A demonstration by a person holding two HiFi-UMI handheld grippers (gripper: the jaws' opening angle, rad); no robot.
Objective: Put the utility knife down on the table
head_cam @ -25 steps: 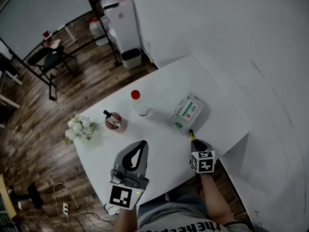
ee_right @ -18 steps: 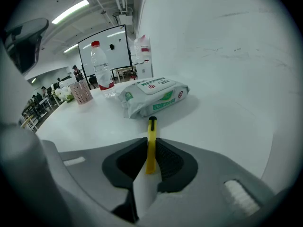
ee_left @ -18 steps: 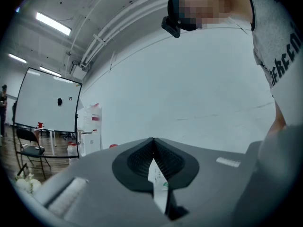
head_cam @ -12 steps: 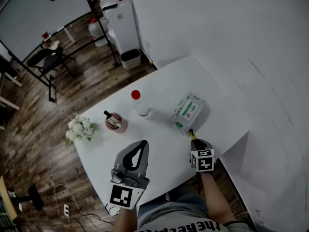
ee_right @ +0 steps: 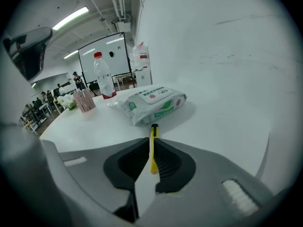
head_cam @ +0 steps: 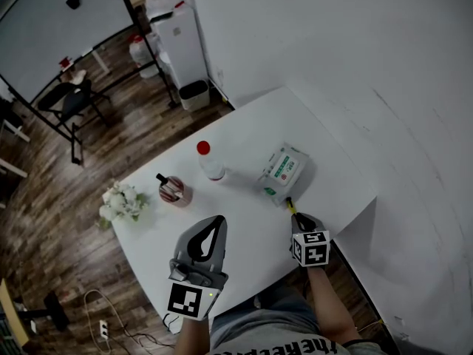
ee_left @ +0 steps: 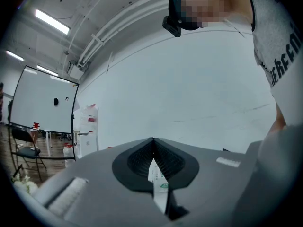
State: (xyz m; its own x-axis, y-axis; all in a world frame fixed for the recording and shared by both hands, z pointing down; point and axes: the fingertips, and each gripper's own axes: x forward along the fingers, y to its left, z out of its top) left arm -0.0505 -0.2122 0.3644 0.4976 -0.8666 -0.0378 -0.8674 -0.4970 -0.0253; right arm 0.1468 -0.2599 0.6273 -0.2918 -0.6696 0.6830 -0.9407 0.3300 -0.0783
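Note:
A slim yellow utility knife [ee_right: 154, 130] sticks out forward from between the jaws of my right gripper [ee_right: 151, 143], which is shut on it. In the head view the knife [head_cam: 291, 206] points at the near corner of a pack of wet wipes [head_cam: 283, 170], with the right gripper [head_cam: 296, 215] low over the white table [head_cam: 251, 217] near its front right edge. Whether the knife touches the table I cannot tell. My left gripper [head_cam: 217, 222] hovers over the table's front, shut with nothing in it; its jaws meet at the tip in the left gripper view [ee_left: 153, 143].
The wipes pack [ee_right: 154, 103] lies just ahead of the knife. Behind it stand a clear bottle with a red cap [head_cam: 209, 159], a pink holder [head_cam: 174, 189] and white flowers [head_cam: 120, 202]. A white wall rises to the right, and the table's edge is close to the right gripper.
The head view has shifted a little. Both grippers stay almost where they were, and the right one still holds the knife.

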